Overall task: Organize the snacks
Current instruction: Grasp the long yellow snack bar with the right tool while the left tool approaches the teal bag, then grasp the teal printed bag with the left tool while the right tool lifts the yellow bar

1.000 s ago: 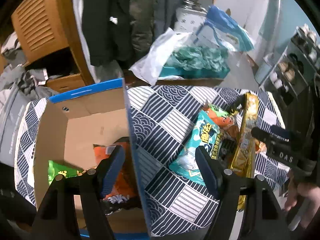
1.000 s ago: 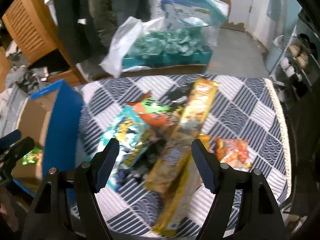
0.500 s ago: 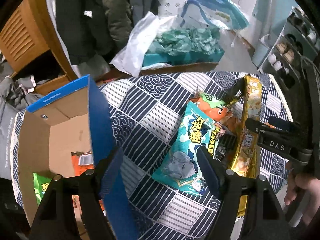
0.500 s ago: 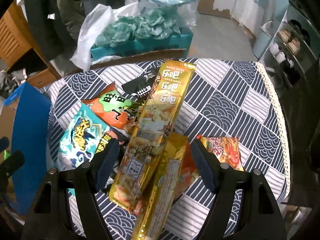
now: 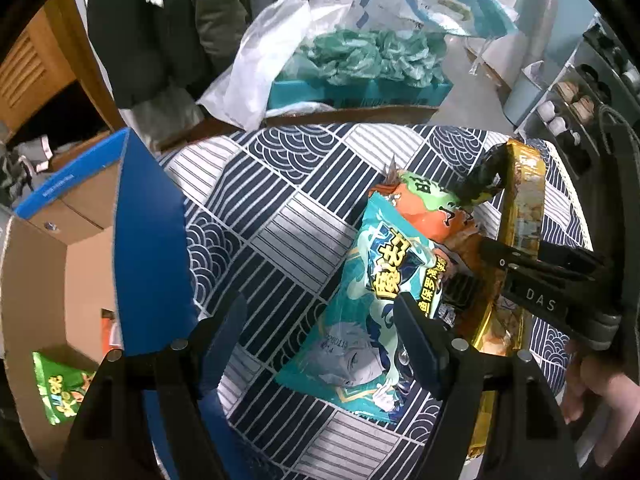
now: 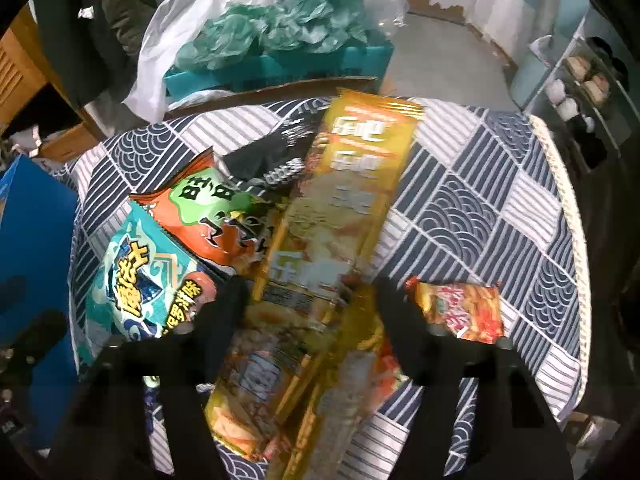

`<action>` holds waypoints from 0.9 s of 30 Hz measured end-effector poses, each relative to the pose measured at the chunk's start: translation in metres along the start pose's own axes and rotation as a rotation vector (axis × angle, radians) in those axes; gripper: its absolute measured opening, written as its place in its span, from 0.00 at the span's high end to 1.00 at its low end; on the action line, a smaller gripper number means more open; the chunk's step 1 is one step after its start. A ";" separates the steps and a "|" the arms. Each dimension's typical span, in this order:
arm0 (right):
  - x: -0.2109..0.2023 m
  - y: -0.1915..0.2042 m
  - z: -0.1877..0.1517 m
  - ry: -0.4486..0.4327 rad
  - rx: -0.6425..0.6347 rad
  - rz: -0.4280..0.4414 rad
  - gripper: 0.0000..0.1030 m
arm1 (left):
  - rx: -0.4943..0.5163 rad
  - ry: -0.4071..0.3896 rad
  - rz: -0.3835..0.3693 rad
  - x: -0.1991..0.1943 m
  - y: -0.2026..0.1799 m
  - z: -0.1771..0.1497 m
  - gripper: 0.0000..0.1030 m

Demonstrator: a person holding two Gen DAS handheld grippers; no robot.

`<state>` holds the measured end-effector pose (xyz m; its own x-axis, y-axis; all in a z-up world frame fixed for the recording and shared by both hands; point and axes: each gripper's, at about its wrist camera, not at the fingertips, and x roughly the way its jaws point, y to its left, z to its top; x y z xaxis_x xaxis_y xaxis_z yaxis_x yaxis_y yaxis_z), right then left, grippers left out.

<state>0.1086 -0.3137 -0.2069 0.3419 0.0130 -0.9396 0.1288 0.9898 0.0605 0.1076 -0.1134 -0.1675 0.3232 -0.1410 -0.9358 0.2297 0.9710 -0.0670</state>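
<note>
Snacks lie heaped on a blue-and-white patterned cloth (image 5: 280, 216). My left gripper (image 5: 320, 344) is open; its right finger hangs over a teal snack bag (image 5: 372, 320) and its left finger sits beside the box's blue flap (image 5: 148, 248). The cardboard box (image 5: 36, 280) holds a green pack (image 5: 60, 384) and an orange one (image 5: 110, 332). My right gripper (image 6: 310, 312) is blurred, its jaws closing on either side of a long yellow pack (image 6: 340, 208); I see no firm press. An orange-and-green bag (image 6: 216, 216), a black pack (image 6: 264, 160) and a small red pack (image 6: 460, 312) lie close by.
A teal crate of green plastic bags (image 5: 360, 60) and a white plastic bag (image 5: 256, 60) stand beyond the table. Wooden furniture (image 5: 28, 68) is at the back left, shelves (image 5: 580, 92) at the right. The cloth's corded edge (image 6: 560, 200) marks the table's right side.
Both grippers have sunk towards the snacks. The left one moved from over the box rightwards to the teal bag. The right one's jaws have narrowed around the long yellow pack.
</note>
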 end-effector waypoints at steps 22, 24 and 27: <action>-0.031 -0.017 -0.012 -0.029 0.075 0.162 0.68 | 0.186 0.091 0.030 0.049 -0.053 -0.021 0.16; -0.031 -0.018 -0.014 -0.026 0.073 0.169 0.68 | 0.203 0.090 0.041 0.056 -0.055 -0.023 0.16; -0.030 -0.017 -0.015 -0.021 0.068 0.176 0.68 | 0.203 0.076 0.032 0.057 -0.055 -0.023 0.16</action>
<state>0.0820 -0.3286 -0.1844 0.3843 0.1812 -0.9053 0.1276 0.9607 0.2464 0.0922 -0.1703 -0.2254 0.2646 -0.0882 -0.9603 0.4028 0.9149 0.0270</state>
